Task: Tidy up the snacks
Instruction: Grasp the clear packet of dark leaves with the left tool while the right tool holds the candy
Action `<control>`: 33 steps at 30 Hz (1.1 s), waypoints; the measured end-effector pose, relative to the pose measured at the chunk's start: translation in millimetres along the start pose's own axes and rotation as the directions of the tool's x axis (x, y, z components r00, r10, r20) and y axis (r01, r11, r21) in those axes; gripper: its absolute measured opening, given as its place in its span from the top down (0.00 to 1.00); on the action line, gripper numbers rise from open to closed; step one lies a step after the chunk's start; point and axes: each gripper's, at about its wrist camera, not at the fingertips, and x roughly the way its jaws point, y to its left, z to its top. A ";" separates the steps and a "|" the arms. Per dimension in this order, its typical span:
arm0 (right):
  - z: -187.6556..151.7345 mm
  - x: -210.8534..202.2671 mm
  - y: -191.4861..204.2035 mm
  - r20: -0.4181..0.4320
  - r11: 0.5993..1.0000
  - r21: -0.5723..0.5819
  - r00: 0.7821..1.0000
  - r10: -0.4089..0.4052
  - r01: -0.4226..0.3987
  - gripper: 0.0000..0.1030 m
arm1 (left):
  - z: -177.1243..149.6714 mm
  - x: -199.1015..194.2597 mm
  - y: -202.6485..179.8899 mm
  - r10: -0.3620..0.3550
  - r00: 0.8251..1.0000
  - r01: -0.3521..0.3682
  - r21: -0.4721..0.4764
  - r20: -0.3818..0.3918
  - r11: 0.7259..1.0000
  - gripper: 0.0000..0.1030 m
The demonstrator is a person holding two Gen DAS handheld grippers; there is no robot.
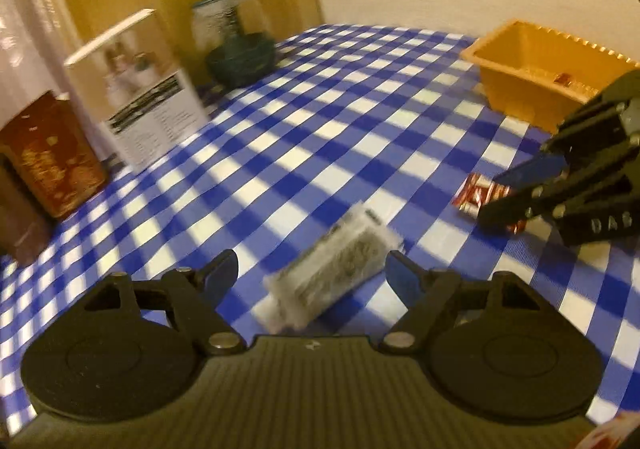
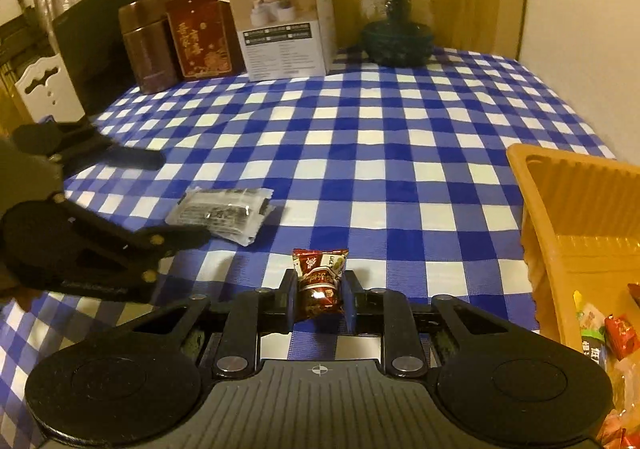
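On the blue-and-white checked counter (image 2: 400, 137) we have our snacks spread between two tongs. Our right tongs (image 2: 319, 297) are clamped together on a small red-brown candy packet (image 2: 320, 281), the blue pads pressing its two sides; the left wrist view shows the same packet (image 1: 480, 195) caught in those tongs (image 1: 516, 189). Just to the right stands an orange basket (image 2: 560, 209), and in its near corner we see several wrapped snacks (image 2: 612, 333) already lying together. From the left wrist view the basket (image 1: 520, 81) sits behind the right tongs, near the counter's far edge.

Our left tongs (image 1: 312, 277) stand apart, with a clear packet of dark snack (image 1: 336, 269) lying flat on the cloth between the fingers; we see no pad pressing on it. In the right wrist view that packet (image 2: 224, 213) lies beside the left tongs (image 2: 180, 197), whose lower finger reaches its near edge.

Along the back of the counter we see a brown canister (image 2: 148, 45), a red tin (image 2: 202, 37), a white box (image 2: 286, 21) and a glass jar (image 2: 396, 17).
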 end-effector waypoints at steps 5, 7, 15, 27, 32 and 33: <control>-0.6 3.3 -7.6 -0.009 1.000 0.026 1.000 -0.017 0.017 0.77 | 5.9 20.9 6.3 -0.105 0.995 0.105 0.035 -0.005 0.994 0.24; -0.7 4.0 -11.2 -0.013 0.999 0.043 1.000 -0.021 0.021 0.77 | 8.3 27.7 7.0 -0.147 0.989 0.147 0.035 -0.017 0.989 0.26; 1.8 6.2 -6.9 -0.010 0.999 0.053 1.000 -0.008 0.008 0.77 | 5.6 32.8 9.7 -0.180 0.979 0.174 -0.070 -0.095 0.982 0.36; 2.2 2.5 -9.2 -0.003 0.997 0.083 1.000 -0.012 0.012 0.77 | -10.3 3.3 -17.7 -0.212 0.965 0.205 -0.062 -0.156 0.977 0.28; 2.9 2.2 -8.7 0.003 0.996 0.091 1.000 -0.010 0.009 0.77 | -16.2 -4.1 -5.1 -0.212 0.965 0.190 -0.143 -0.153 0.971 0.41; 3.2 2.4 -7.9 0.003 0.996 0.092 1.000 -0.008 0.008 0.77 | -16.0 -3.5 -2.0 -0.203 0.968 0.177 -0.173 -0.148 0.969 0.46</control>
